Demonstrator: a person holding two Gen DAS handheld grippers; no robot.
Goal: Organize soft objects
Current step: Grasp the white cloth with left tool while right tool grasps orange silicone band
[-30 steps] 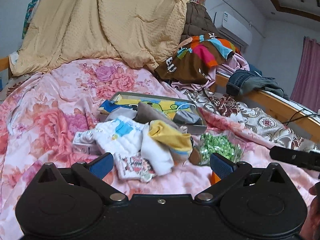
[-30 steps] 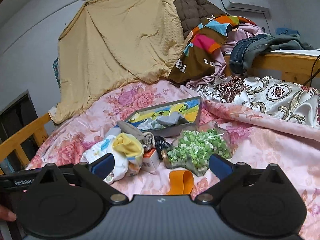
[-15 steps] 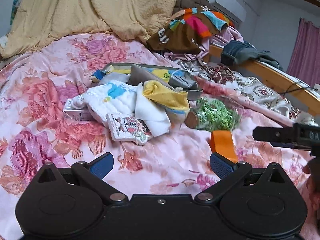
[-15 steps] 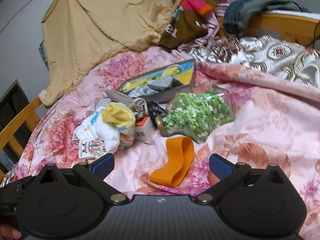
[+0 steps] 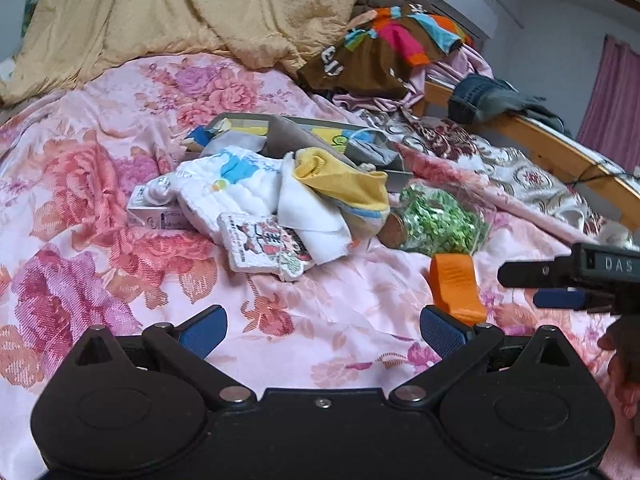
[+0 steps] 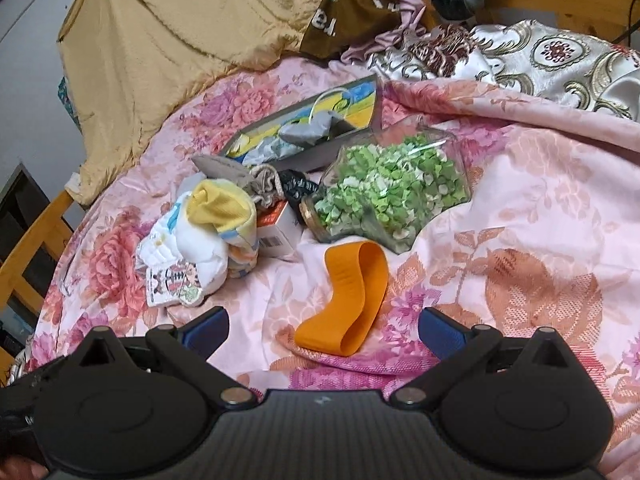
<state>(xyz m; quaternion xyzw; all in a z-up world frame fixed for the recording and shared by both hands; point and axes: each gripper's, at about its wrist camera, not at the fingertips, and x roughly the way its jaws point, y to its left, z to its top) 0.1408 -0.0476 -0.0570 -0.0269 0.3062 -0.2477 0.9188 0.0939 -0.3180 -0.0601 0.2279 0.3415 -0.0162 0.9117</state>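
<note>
On the floral bed cover (image 6: 520, 208), from left to right, lie one heap of white and yellow baby clothes (image 6: 208, 232), one small carton (image 6: 280, 232), one orange band (image 6: 344, 300) and one jar of green bits (image 6: 384, 196). Behind them sits one open box (image 6: 320, 128). Left gripper (image 5: 322, 330) and right gripper (image 6: 324, 330) both hover above the cover, fingers spread wide and empty; the band lies between the right fingers.

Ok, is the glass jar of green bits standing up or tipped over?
Tipped over. The jar lies on its side on the bedspread, its cork end facing the white box.
</note>
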